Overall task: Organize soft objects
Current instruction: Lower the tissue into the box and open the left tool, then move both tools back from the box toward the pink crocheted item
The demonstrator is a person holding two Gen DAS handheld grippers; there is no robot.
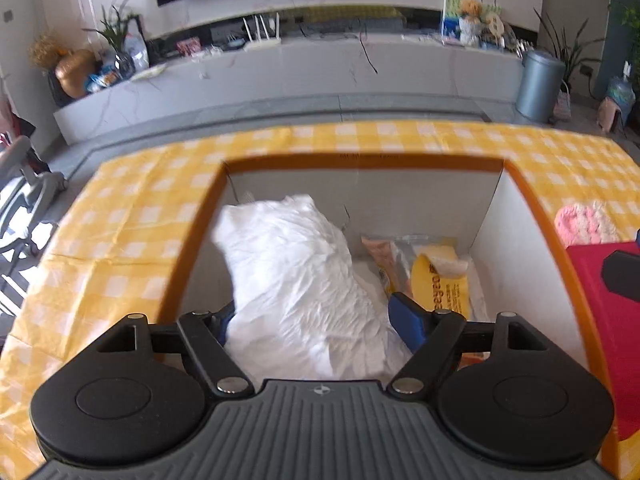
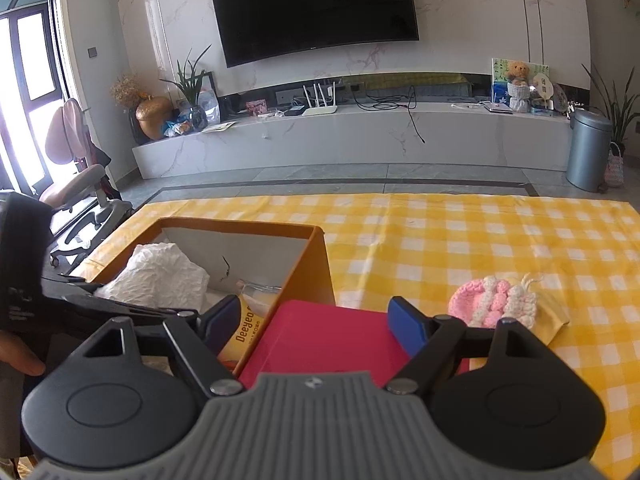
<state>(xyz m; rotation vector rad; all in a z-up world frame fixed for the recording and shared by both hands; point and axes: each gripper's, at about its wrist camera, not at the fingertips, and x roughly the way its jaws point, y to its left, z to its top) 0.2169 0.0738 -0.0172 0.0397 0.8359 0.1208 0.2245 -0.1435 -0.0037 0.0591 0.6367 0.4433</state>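
Both my jaws are open, the white soft bundle (image 1: 296,280) sits loose inside the orange box (image 1: 364,162) near the bench's left edge, so I should lift away gently.

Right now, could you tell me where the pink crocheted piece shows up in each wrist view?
Left wrist view: the pink crocheted piece sits at the far right edge, on the checked cloth beyond the red item.
Right wrist view: it lies right of centre, just past the right fingertip.
Shared landmark: the orange box.
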